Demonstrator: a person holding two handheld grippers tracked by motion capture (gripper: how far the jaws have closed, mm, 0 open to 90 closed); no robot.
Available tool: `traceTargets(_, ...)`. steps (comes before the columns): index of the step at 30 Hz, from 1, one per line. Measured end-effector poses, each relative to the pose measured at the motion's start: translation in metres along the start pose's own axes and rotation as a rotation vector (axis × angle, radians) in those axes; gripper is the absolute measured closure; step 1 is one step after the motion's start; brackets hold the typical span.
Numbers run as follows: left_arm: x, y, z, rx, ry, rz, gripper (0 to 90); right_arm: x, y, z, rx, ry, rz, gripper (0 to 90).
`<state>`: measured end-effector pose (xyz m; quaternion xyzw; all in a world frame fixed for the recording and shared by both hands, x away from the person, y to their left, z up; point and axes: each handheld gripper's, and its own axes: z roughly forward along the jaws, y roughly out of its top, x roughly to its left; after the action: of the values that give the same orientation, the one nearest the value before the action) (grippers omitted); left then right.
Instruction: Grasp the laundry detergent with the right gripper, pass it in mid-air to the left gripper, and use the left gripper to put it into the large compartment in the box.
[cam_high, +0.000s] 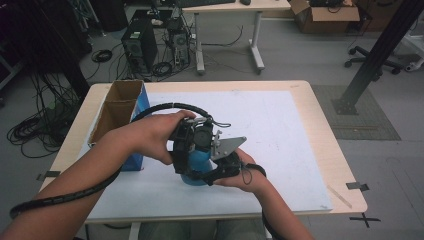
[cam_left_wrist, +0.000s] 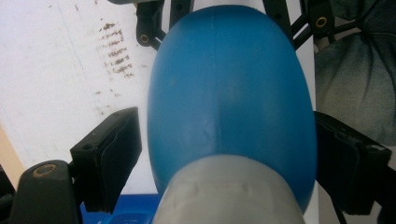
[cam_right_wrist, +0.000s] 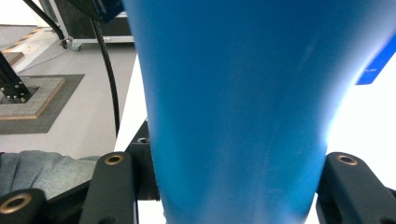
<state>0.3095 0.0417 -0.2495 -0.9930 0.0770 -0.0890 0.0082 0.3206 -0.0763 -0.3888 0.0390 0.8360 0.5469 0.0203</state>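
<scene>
A blue bottle (cam_high: 200, 167) stands on the white mat between both hands. Seen in the left gripper view, the blue bottle (cam_left_wrist: 229, 84) has a grey cap (cam_left_wrist: 229, 191) close to the camera. My left gripper (cam_left_wrist: 229, 154) straddles its upper body from above. A thin gap separates the left pad (cam_left_wrist: 116, 144) from the bottle, while the other pad lies against its side. My right gripper (cam_right_wrist: 224, 186) is shut on the lower body of the bottle (cam_right_wrist: 233, 93). From the high view, the left gripper (cam_high: 192, 145) sits over the bottle and the right gripper (cam_high: 225, 167) is beside it.
An open cardboard box (cam_high: 120, 107) with a blue side stands at the table's left. The white mat (cam_high: 280, 130) covers most of the wooden table (cam_high: 325, 125). Desks, computer towers, cables and a chair stand on the floor beyond.
</scene>
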Motion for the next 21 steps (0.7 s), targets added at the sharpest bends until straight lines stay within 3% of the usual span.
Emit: traceTargets(21,0.0,0.0013,-0.0018,-0.004,-0.017,0.003,28.7,0.0008,-0.0003,-0.0015,-0.006,-0.005,-0.004,44.3)
